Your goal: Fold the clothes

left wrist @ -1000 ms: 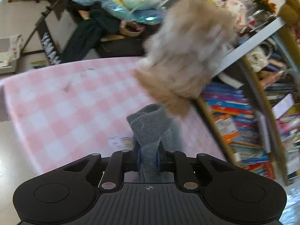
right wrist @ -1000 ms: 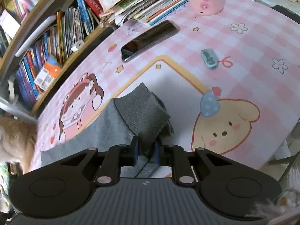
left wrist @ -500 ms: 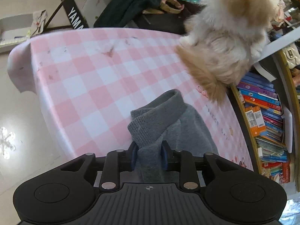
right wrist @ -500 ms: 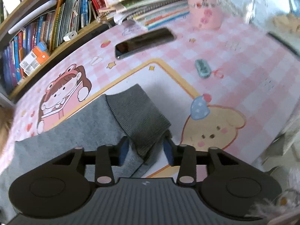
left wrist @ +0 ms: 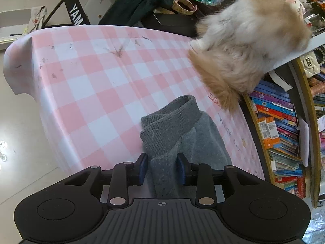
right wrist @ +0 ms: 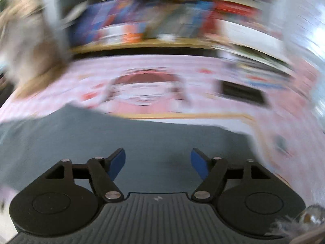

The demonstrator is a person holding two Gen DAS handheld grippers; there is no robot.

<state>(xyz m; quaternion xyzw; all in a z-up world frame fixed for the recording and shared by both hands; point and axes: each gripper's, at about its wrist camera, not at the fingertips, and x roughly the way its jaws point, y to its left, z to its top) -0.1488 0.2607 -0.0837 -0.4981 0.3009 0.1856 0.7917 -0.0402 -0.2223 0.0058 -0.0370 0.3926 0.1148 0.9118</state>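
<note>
Both grippers have just been opening up. The left gripper (left wrist: pixel 161 168) has slackened around the grey sweater (left wrist: pixel 178 130); the cuff sits between its pads but looks barely pinched, if at all. The right gripper (right wrist: pixel 158 163) is wide open with nothing between its pads, swinging off in a blur. The sweater now lies on the pink checked tabletop (left wrist: pixel 97 77), near the fluffy dog (left wrist: pixel 247 46). Looks like this fold got laid down; next grab comes after.

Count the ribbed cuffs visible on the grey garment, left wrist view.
1: the ribbed cuff lies on the pink checked tablecloth, just ahead of the left gripper. Others may be hidden beneath.
</note>
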